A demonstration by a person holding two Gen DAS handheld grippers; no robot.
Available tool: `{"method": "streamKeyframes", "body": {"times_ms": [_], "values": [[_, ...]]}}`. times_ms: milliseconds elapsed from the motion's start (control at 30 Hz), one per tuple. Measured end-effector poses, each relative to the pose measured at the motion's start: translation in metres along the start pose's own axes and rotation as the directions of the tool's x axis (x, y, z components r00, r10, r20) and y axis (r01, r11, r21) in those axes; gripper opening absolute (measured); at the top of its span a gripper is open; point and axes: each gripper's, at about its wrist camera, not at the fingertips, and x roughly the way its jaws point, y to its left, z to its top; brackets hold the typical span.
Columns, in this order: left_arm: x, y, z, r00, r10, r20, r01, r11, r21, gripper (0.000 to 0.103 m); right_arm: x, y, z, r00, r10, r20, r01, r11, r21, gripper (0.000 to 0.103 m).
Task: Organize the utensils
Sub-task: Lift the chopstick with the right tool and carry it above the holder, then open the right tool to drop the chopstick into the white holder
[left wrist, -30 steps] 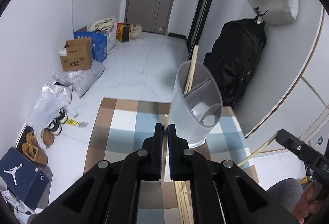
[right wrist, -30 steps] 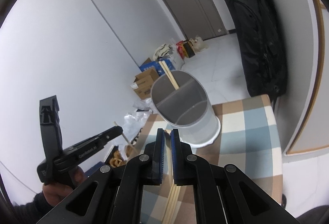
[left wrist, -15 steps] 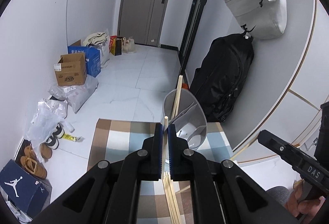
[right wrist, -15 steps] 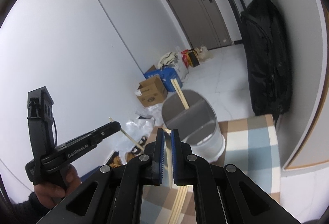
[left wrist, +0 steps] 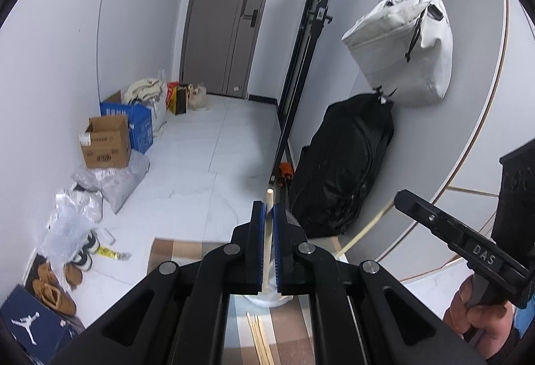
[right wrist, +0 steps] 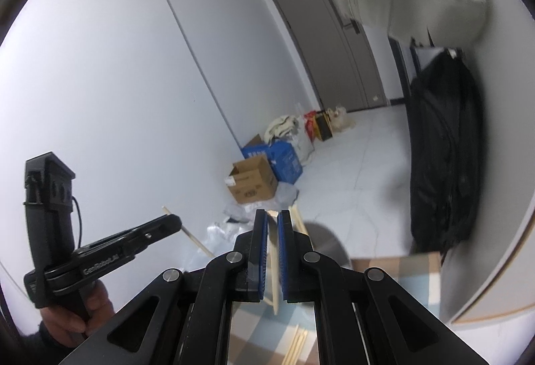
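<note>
Two grippers each pinch one chopstick, left (left wrist: 266,246) and right (right wrist: 272,253), raised above the holder (right wrist: 326,239) for dropping in. Spare chopsticks (left wrist: 259,340) lie on the checked mat (left wrist: 174,253).

Ahead of me: white walls (left wrist: 140,13), pale tiled floor (left wrist: 214,171), a grey door (left wrist: 230,20), boxes (left wrist: 107,144) along the left wall.

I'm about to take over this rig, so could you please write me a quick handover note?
Left gripper: jaws shut on one chopstick, raised.
Right gripper: jaws shut on another chopstick, raised.
Holder: on the checked mat, mostly hidden behind the jaws; chopsticks already in it.
Loose chopsticks lie on the mat.
Left to do: drop both held chopsticks into the holder, then collect the loose ones.
</note>
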Motion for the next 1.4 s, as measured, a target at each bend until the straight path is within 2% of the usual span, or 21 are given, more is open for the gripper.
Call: {"method": "streamKeyframes", "body": {"times_ms": [267, 533, 833, 1033, 1267, 1300, 1367, 1400], "values": [[0.015, -0.005, 0.026, 0.999, -0.002, 0.033, 0.001, 1.000, 0.019, 0.001, 0.022, 0.000, 0.040, 1.000, -0.004, 0.021, 0.006, 0.998, -0.059, 0.006], [0.042, -0.002, 0.034, 1.000, 0.019, 0.016, -0.020, 0.999, 0.034, 0.001, 0.054, -0.011, 0.054, 0.999, -0.039, 0.021, 0.041, 0.995, -0.094, 0.006], [0.073, 0.008, 0.028, 0.998, 0.002, -0.055, 0.000, 1.000, 0.025, 0.001, 0.081, -0.021, 0.052, 0.999, -0.048, -0.007, 0.047, 0.992, -0.117, 0.006], [0.089, 0.009, 0.024, 0.995, -0.021, -0.100, 0.023, 1.000, 0.019, 0.001, 0.099, -0.027, 0.043, 0.997, -0.053, -0.055, 0.045, 0.991, -0.127, 0.006], [0.101, 0.010, 0.019, 0.986, -0.070, -0.150, 0.073, 0.997, 0.014, 0.001, 0.118, -0.034, 0.027, 0.992, -0.007, -0.124, -0.003, 0.997, -0.081, 0.006], [0.102, 0.010, 0.019, 0.981, -0.100, -0.163, 0.102, 0.995, 0.005, 0.002, 0.118, -0.034, 0.027, 0.992, -0.007, -0.124, -0.003, 0.997, -0.081, 0.007], [0.105, 0.010, 0.021, 0.971, -0.140, -0.196, 0.142, 0.990, -0.002, 0.010, 0.120, -0.046, 0.024, 0.989, 0.025, -0.143, -0.028, 0.999, -0.016, 0.009], [0.105, 0.011, 0.021, 0.969, -0.144, -0.200, 0.146, 0.989, -0.006, 0.022, 0.121, -0.050, 0.023, 0.988, 0.039, -0.149, -0.038, 0.999, 0.006, 0.009]]}}
